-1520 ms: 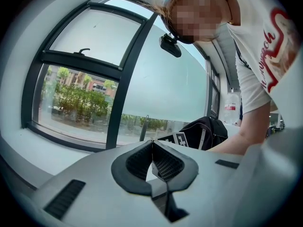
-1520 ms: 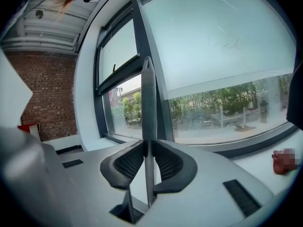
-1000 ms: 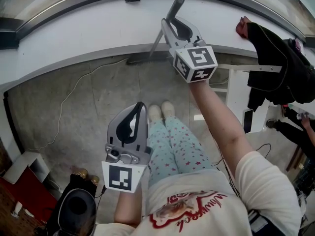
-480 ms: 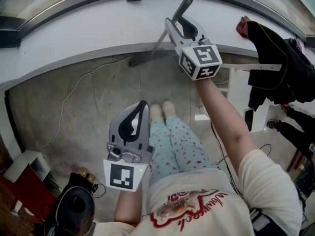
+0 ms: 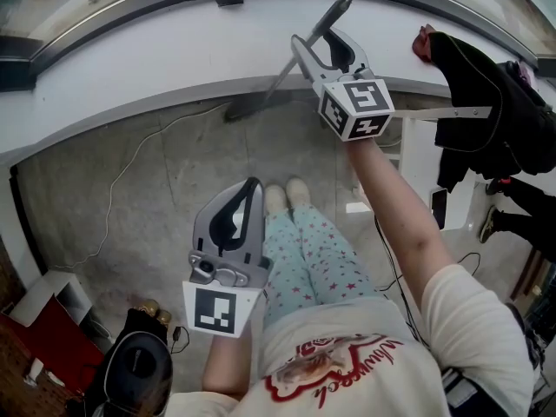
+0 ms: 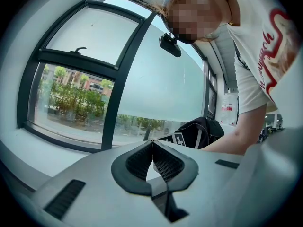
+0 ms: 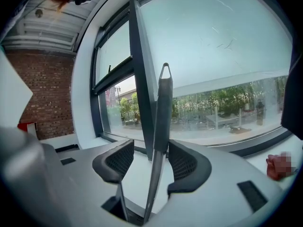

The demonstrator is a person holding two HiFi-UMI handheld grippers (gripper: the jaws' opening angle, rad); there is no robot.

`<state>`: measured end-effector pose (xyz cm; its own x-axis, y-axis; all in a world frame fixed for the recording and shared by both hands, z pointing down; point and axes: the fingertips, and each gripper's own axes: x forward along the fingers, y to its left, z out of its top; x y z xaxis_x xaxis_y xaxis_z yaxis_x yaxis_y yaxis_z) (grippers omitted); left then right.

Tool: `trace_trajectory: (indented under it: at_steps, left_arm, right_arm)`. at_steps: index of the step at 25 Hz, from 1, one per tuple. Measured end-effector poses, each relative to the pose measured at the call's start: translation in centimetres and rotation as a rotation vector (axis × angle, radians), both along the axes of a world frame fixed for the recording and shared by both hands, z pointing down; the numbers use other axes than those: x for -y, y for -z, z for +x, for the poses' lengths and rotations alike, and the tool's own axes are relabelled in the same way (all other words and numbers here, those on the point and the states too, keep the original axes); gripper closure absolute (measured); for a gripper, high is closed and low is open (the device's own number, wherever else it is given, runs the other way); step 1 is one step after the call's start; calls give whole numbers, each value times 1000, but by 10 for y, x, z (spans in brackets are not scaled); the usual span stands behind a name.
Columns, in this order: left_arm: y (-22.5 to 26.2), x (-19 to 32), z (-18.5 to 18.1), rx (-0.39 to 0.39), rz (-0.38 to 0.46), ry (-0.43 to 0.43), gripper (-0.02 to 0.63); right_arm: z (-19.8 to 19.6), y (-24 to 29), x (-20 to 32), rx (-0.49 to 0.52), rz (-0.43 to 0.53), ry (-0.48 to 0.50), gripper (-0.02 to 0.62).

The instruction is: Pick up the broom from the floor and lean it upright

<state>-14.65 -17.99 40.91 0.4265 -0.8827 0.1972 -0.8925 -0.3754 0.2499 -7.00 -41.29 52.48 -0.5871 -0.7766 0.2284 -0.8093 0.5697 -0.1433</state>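
Slim grey long-handled broom (image 5: 333, 13) leans upright on white wall (image 5: 130, 68); right gripper (image 5: 323, 46) jaws opening, handle loose between; left gripper (image 5: 248, 189) jaws closed, empty; only withdrawal left.

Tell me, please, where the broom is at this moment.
The broom stands nearly upright at the white wall, upper centre of the head view, its handle between the right gripper's opening jaws.

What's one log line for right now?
broom: upright against wall | right gripper: jaws opening, handle between them | left gripper: shut, empty
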Motion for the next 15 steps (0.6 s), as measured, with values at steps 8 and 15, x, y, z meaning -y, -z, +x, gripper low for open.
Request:
trace_trajectory:
  at_steps: [8, 15]
  left_arm:
    - [-2, 2, 4, -3, -1, -15, 584]
    - [-2, 6, 5, -3, -5, -29, 584]
  right_arm:
    - [6, -2, -7, 0, 1, -4, 359]
    - [11, -9, -18, -42, -1, -4, 345]
